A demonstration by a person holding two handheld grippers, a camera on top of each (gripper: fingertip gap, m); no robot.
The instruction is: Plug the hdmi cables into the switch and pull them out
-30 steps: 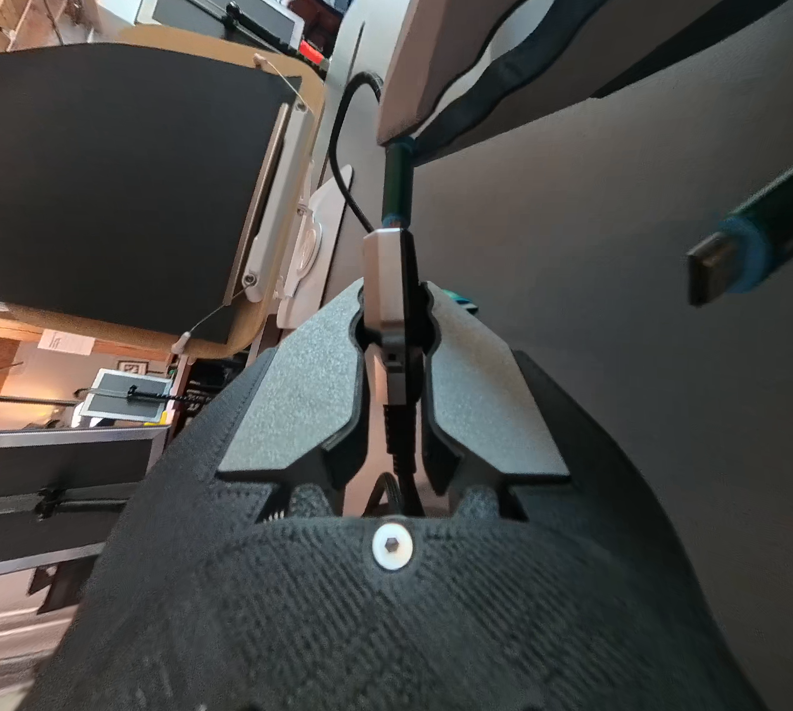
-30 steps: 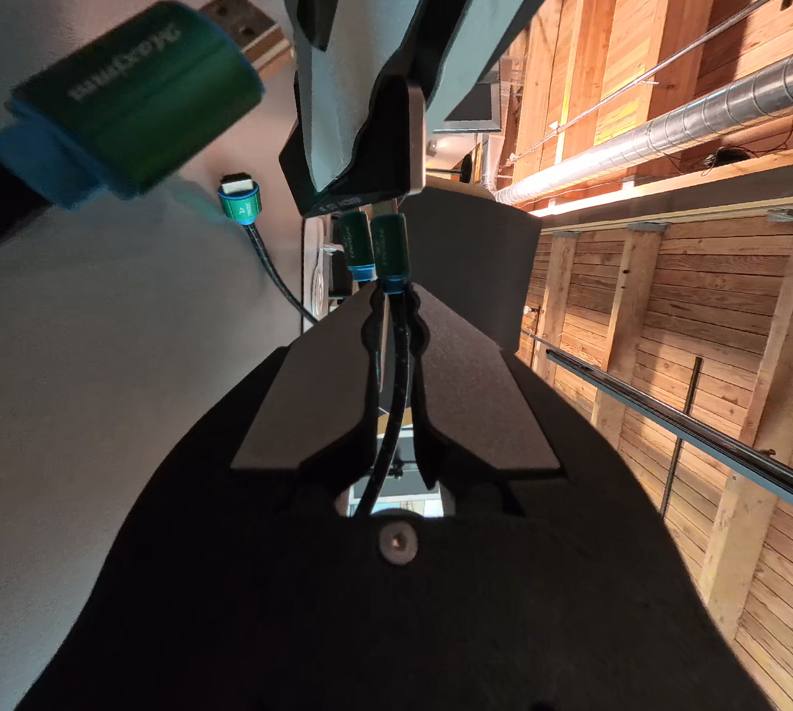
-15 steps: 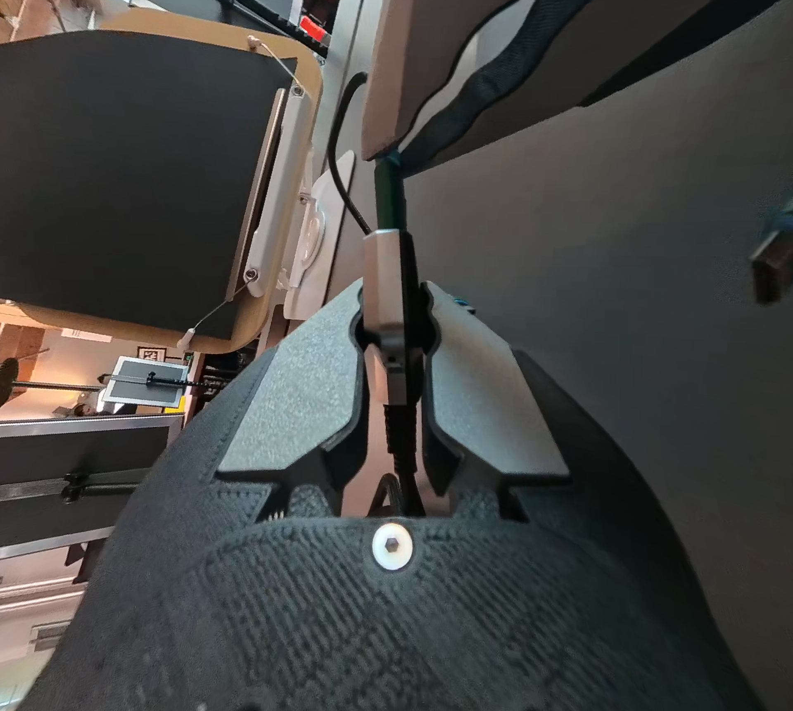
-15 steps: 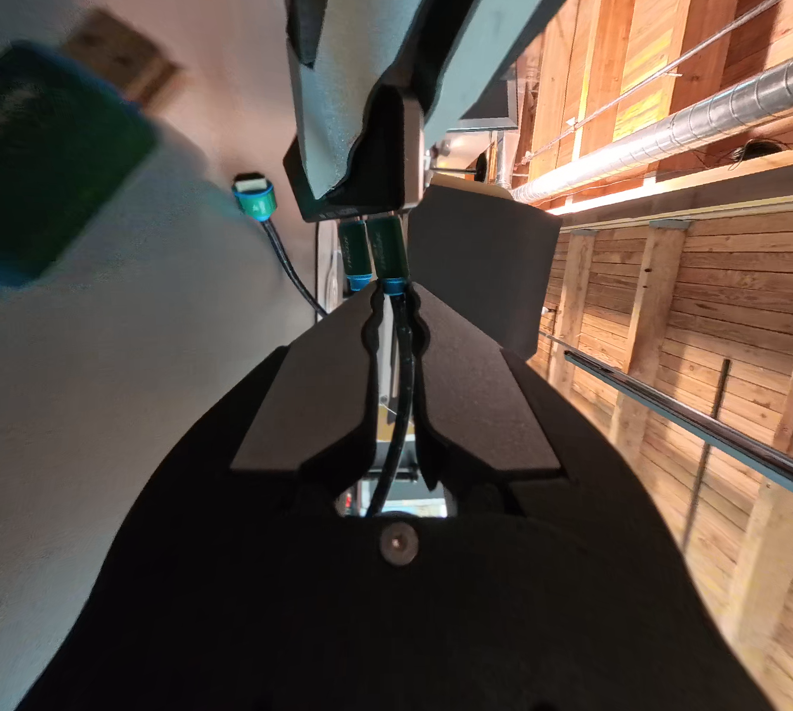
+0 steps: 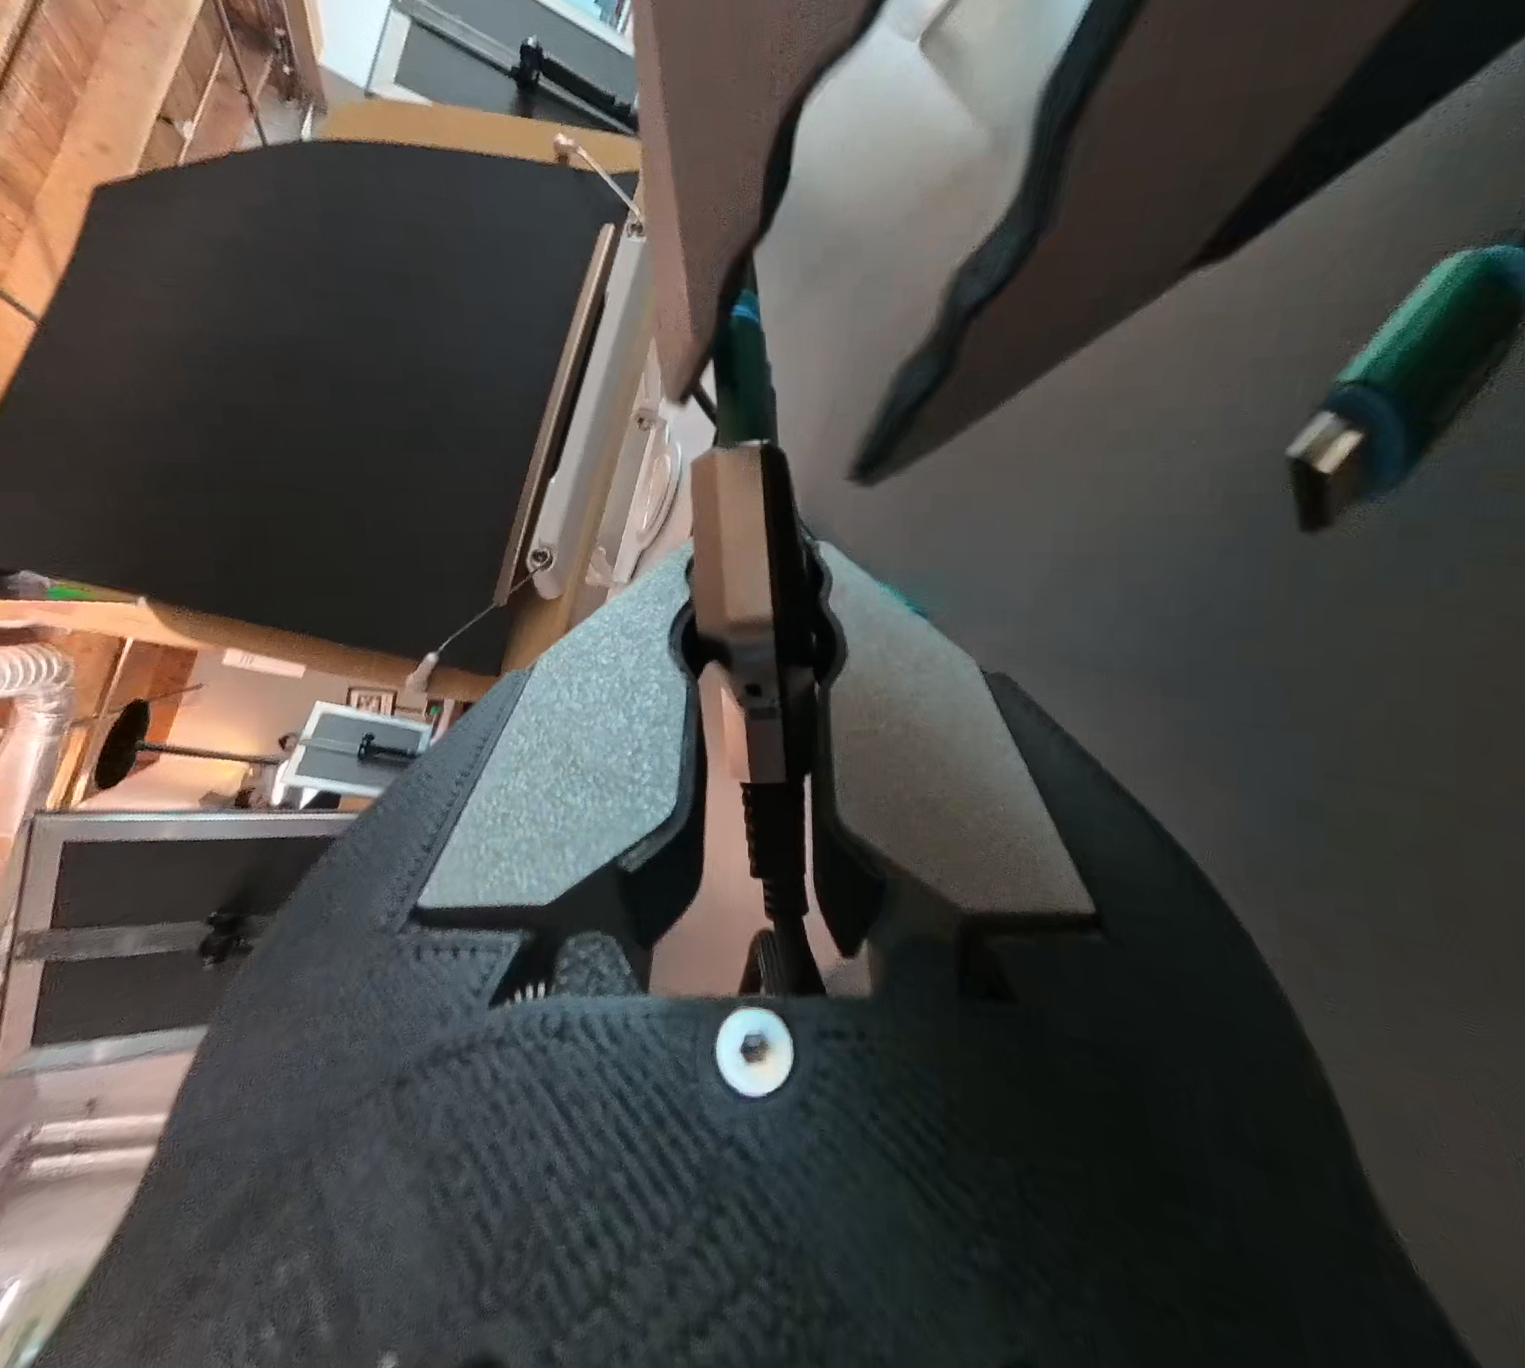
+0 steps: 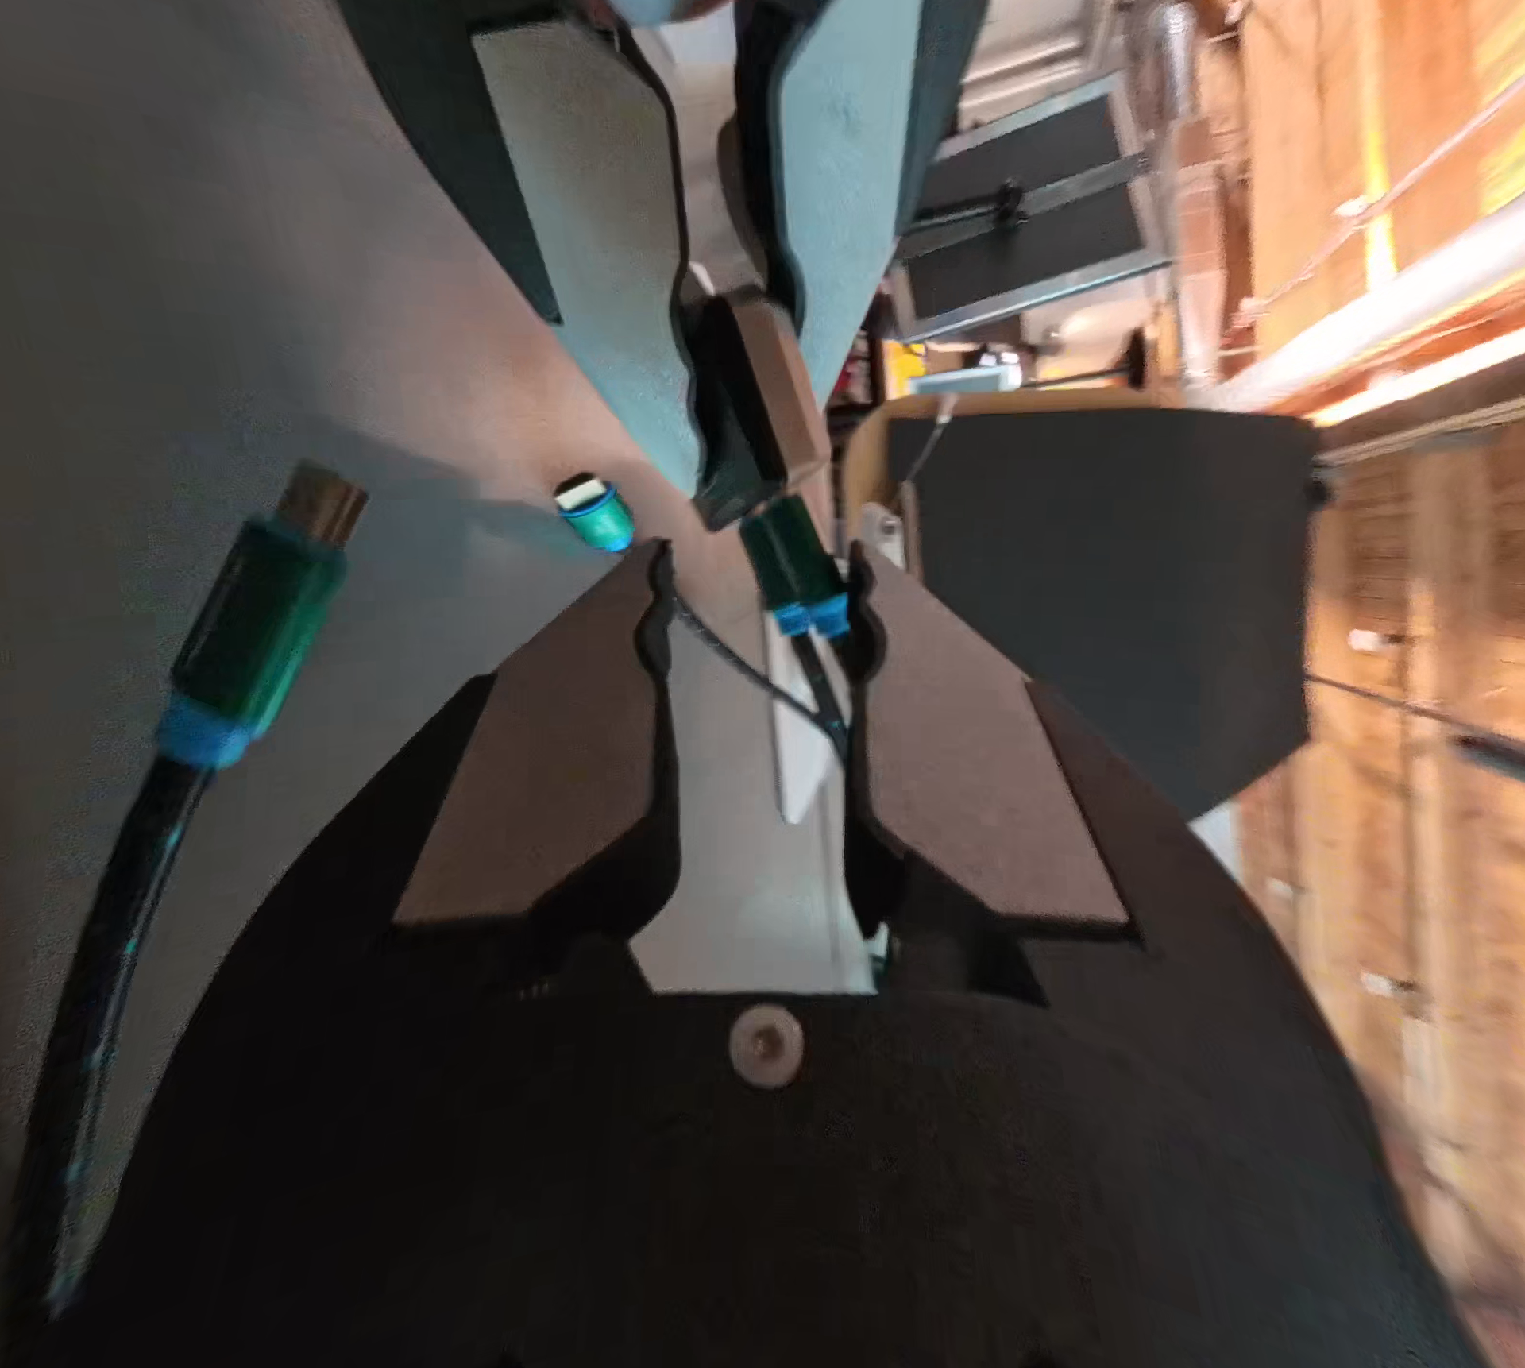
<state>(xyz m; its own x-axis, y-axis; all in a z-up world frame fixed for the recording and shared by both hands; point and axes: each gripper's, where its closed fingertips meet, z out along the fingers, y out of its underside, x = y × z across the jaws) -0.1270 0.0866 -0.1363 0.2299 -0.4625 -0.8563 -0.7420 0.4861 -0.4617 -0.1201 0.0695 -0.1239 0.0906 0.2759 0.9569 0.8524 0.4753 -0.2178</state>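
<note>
The left gripper [image 5: 755,610] is clamped on the grey HDMI switch [image 5: 734,536], held above the grey table [image 5: 1155,668], with two green HDMI plugs [image 6: 792,561] seated in its far end. The right gripper [image 6: 759,585] stands with its fingers spread wide and nothing between them, just beside those plugs. Two more green-plugged cables lie loose on the table: one [image 6: 247,627] at the left, another [image 6: 594,511] near the switch.

Two plugged cables [image 6: 796,569] sit between the open right jaws; a loose plug [image 6: 594,507] lies just left, bench [image 6: 206,255] beyond bare.
</note>
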